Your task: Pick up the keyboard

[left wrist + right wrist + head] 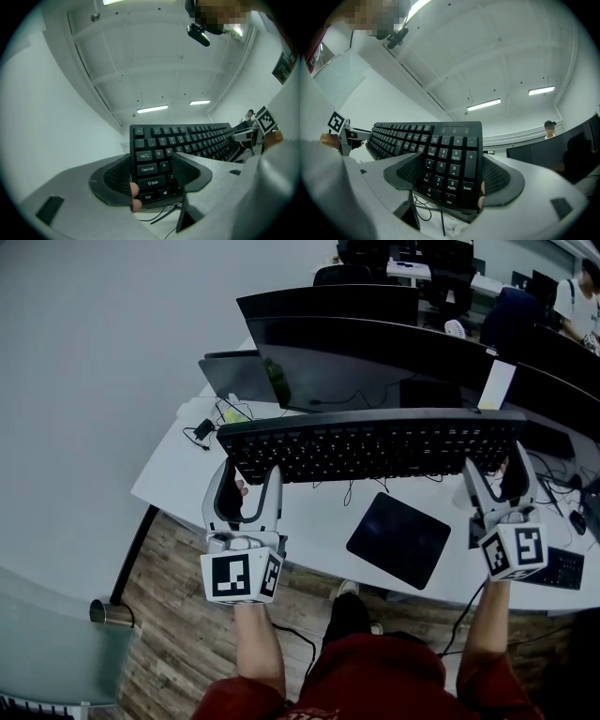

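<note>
Nearest me, my left gripper (248, 486) and right gripper (497, 482) hung above the white desk (309, 521). Their jaws were clamped on the Shift-key and number-pad ends of the long black plastic keyboard (375, 446), held clear of that desk. I judged level, matched lifting would avoid twisting.

**Left tool** (248, 486) and **right tool** (497, 479): each has two pale grey, curved jaws rising from a pale grey body. The inner faces of the jaws are lined with black dimpled pads (116, 177). At the rear of each tool is a white marker cube (242, 576) with black square patterns printed on its faces.

**Clothing:** dark red top (375, 681) with sleeves ending above the forearms, dark trousers (349, 617) and a pale shoe (347, 589).
</note>
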The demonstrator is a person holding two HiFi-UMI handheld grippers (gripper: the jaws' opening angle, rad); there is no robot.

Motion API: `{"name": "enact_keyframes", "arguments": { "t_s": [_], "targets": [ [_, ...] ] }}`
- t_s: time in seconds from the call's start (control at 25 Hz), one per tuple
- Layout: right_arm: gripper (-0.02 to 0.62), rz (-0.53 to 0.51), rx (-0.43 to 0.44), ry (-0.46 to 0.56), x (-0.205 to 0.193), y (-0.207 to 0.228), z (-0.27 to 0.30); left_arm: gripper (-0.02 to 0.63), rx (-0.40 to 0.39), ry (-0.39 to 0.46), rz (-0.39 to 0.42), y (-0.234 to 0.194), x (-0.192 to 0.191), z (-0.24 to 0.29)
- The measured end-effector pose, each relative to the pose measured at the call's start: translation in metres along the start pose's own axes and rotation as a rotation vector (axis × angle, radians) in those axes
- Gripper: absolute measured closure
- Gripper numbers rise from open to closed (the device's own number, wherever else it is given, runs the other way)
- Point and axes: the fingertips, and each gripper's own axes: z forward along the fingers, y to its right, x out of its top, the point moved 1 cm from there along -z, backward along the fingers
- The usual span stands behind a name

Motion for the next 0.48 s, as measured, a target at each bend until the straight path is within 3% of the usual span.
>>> {"name": "enact_keyframes", "arguments": {
  "t_s": [0.48],
  "targets": [
    [0.193,-0.005,0.000,0.003,0.0005,-0.0005,0.0001,0.330,-0.003,0.001,-0.004,0.0001,-0.0011,0.0005]
  ]
}}
